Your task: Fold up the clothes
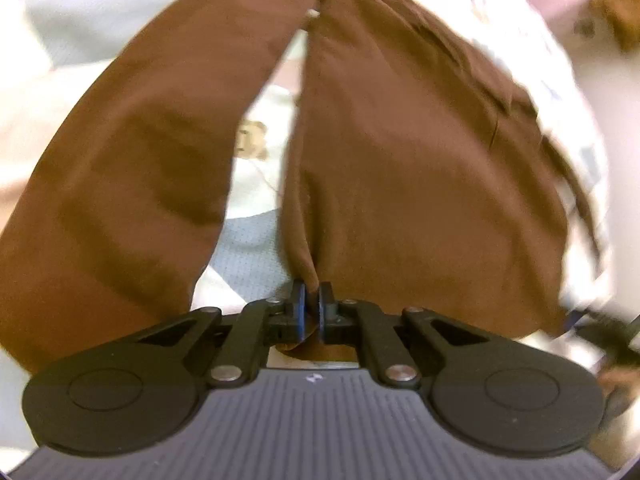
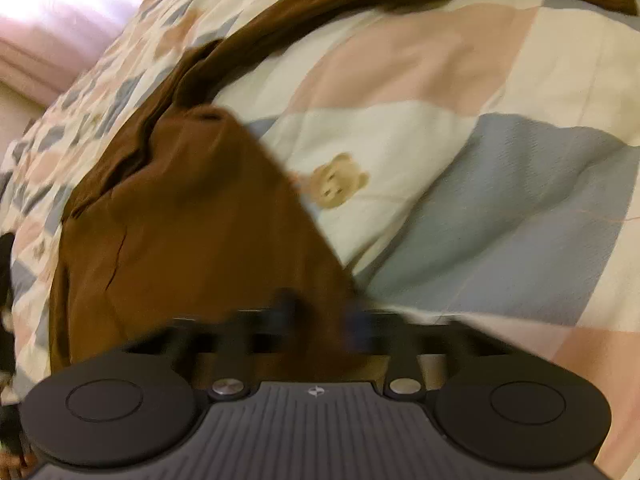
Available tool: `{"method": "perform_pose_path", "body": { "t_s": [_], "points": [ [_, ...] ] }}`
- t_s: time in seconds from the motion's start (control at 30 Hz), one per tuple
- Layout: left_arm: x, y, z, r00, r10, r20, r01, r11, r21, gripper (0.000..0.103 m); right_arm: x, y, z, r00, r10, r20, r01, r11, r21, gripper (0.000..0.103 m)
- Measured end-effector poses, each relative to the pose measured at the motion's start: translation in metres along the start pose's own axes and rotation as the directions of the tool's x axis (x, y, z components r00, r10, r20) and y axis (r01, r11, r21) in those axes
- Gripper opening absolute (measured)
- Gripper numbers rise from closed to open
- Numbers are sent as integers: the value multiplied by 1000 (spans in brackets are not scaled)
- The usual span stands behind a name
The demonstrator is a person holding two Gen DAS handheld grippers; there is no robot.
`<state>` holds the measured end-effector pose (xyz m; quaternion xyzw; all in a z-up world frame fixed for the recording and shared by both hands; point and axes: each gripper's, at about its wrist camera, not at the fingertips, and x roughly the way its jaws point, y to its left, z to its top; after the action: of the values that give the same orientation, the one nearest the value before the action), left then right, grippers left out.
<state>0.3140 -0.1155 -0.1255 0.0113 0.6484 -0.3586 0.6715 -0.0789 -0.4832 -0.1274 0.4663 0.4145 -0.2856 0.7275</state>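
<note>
The teddy bear print (image 2: 338,181) on the patchwork quilt (image 2: 500,200) sits near the middle of the view. Left of the bear lies the brown garment (image 2: 192,240), its slanted edge passing just beside the print (the cloth creases into a ridge further up). A narrower brown stretch curves above the bear toward the upper right. Below and left of the bear, the right gripper (image 2: 320,316) is smeared by blur; its fingers appear drawn in on the garment's corner.

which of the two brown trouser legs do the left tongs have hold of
The right-hand leg in the left wrist view: its hem is pinched between the left tongs. The other leg lies apart to the left, ungripped.
</note>
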Motion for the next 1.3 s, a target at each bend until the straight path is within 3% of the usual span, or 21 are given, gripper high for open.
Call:
{"method": "perform_pose_path", "body": {
  "t_s": [0.07, 0.23, 0.4, 0.53, 0.63, 0.73, 0.77, 0.83, 0.9, 0.93, 0.97, 1.0, 1.13, 1.17, 1.2, 1.23, 1.27, 1.3],
  "points": [
    [-14, 2, 5, 999, -39, 5, 39, 999, -8, 2, -10, 9, -1, 1000, 15, -4, -15, 1000, -21, 6],
    [-76, -6, 23, 995, -96, 26, 93, 991, 95, 2, -74, 35, 9, 998, 45, 53, -42, 998, -51, 5],
    [-126, -3, 22, 996, -80, 39, 73, 985, 154, 2, -132, 57, 9, 996, 42, 76, -36, 996, -80, 3],
    [-110, 3, 1, 999, -42, -5, 42, 987, 152, 1, -137, 59, -13, 999, -37, 26, 40, 993, -114, 2],
    [-66, 17, -24, 998, 45, -50, -37, 988, 152, 2, -99, 41, -38, 993, -110, -46, 105, 989, -104, 2],
    [-15, 28, -38, 984, 138, -109, -123, 983, 134, 2, -49, 26, -60, 974, -187, -131, 174, 979, -101, 5],
    [-9, 26, -38, 980, 159, -116, -142, 979, 143, 2, -37, 25, -62, 963, -219, -160, 204, 973, -104, 7],
    [-19, 13, -35, 976, 190, -109, -164, 964, 208, 6, -38, 40, -53, 945, -295, -141, 268, 946, -184, 24],
    [-40, 1, -28, 967, 245, -72, -214, 929, 301, 10, -44, 57, -39, 918, -389, -80, 351, 889, -295, 59],
    [-50, -5, -22, 960, 277, -42, -247, 907, 341, 13, -49, 67, -30, 898, -440, -26, 402, 842, -360, 63],
    [-59, -10, -12, 950, 313, -4, -289, 883, 369, 14, -57, 76, -16, 887, -460, 39, 436, 805, -402, 63],
    [-64, -17, -2, 944, 329, 35, -316, 864, 392, 16, -63, 82, -2, 890, -446, 94, 441, 793, -420, 63],
    [-51, -54, 44, 946, 268, 183, -323, 823, 466, 33, -58, 118, 49, 911, -297, 286, 410, 723, -557, 62],
    [-36, -67, 53, 947, 245, 206, -318, 803, 504, 33, -46, 129, 57, 913, -270, 305, 405, 675, -616, 62],
    [-20, -81, 60, 947, 226, 228, -317, 772, 551, 33, -29, 142, 60, 920, -231, 316, 390, 610, -690, 61],
    [-3, -96, 64, 946, 211, 247, -321, 721, 613, 33, -12, 155, 63, 927, -191, 323, 375, 537, -756, 61],
    [16, -112, 67, 943, 198, 269, -331, 653, 681, 33, 5, 168, 67, 933, -152, 326, 359, 457, -814, 58],
    [33, -125, 66, 936, 190, 295, -351, 559, 751, 35, 23, 178, 63, 932, -141, 334, 363, 349, -864, 57]
  ]
}}
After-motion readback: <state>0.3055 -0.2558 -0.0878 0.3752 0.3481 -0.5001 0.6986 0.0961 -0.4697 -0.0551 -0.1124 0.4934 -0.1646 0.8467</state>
